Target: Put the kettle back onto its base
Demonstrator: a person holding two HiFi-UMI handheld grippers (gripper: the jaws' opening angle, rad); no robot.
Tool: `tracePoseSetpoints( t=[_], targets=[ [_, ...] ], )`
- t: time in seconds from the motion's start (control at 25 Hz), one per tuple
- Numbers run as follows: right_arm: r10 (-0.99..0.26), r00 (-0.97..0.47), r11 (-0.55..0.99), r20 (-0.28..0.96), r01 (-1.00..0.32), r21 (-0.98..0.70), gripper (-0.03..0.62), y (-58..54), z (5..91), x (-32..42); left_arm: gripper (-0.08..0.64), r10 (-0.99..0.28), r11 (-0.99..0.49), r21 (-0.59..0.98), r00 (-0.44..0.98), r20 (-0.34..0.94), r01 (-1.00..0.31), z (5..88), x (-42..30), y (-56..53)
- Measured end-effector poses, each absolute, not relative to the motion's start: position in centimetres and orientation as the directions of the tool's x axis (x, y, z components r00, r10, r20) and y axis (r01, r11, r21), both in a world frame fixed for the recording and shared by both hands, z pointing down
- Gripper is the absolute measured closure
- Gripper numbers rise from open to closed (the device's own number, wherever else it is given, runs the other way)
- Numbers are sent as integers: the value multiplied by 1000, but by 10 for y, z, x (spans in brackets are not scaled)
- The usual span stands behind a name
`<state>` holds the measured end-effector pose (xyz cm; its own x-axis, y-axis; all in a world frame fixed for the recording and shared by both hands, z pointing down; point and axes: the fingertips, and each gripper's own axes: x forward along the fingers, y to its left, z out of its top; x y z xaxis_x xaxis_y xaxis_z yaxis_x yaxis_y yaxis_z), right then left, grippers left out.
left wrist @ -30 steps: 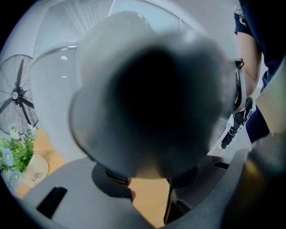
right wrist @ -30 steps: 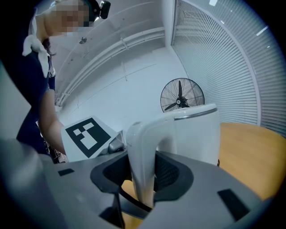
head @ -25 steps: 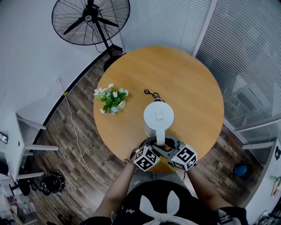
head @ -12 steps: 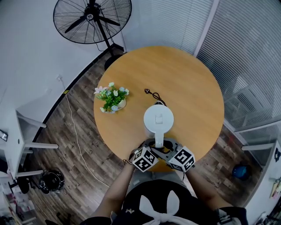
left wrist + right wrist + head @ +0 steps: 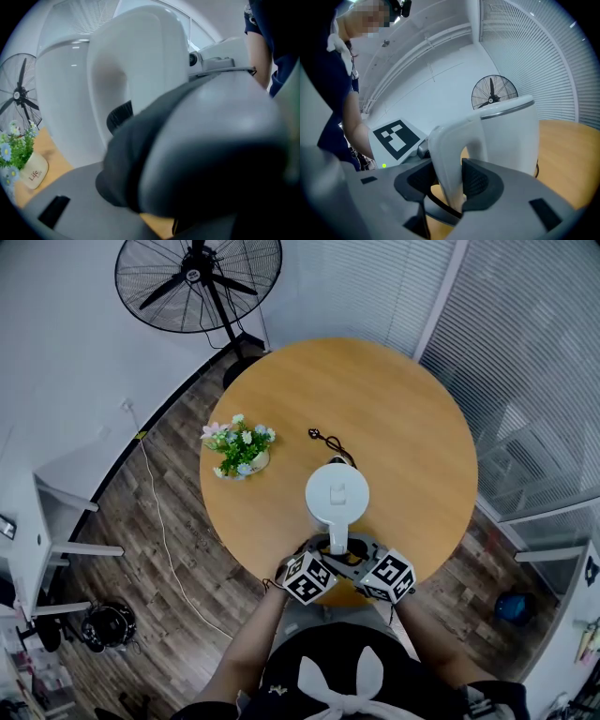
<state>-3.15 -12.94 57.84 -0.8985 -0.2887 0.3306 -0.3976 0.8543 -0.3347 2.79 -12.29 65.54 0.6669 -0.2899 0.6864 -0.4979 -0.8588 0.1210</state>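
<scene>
Kettle [image 5: 337, 495] stands upright at frame centre in the head view, on the near half of the desk [image 5: 412, 390]. Handle [image 5: 446, 150] is turned toward the wearer, so both tools reach it from the lower edge.

Right gripper [image 5: 449, 183] has its jaws pinching the handle low on the loop, one pad each side, and both pads look in contact. I read the low grip as a control choice: it lets the body hang vertical for a straight drop onto the base.

Left gripper [image 5: 324, 553] sits just beside the right one, also at the handle. Its own view gives me one jaw at lower left and the handle above it. A big blurred grey body, probably the right tool, covers the rest, so I can't tell whether its jaws are spread or pinching. My guess is it's there as a steadying second hand.

I can't see the base, since the kettle covers it from above. Cord [image 5: 324, 439] comes in from the upper left and disappears under the kettle, so I judge the base is right beneath. Seating I can't confirm.

Before any release I'd want the body level, because a tilted one won't seat. Plant [image 5: 239, 451] is well apart at left, so no clearance issue.
</scene>
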Motion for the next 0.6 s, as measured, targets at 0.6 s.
tracePoseSetpoints(
  t=[0.6],
  targets=[
    [-299,-897,842,327,-409,-351,411,-142,585,-31,360,-295,-868,89,651,699,-489,658,30,-137]
  ],
)
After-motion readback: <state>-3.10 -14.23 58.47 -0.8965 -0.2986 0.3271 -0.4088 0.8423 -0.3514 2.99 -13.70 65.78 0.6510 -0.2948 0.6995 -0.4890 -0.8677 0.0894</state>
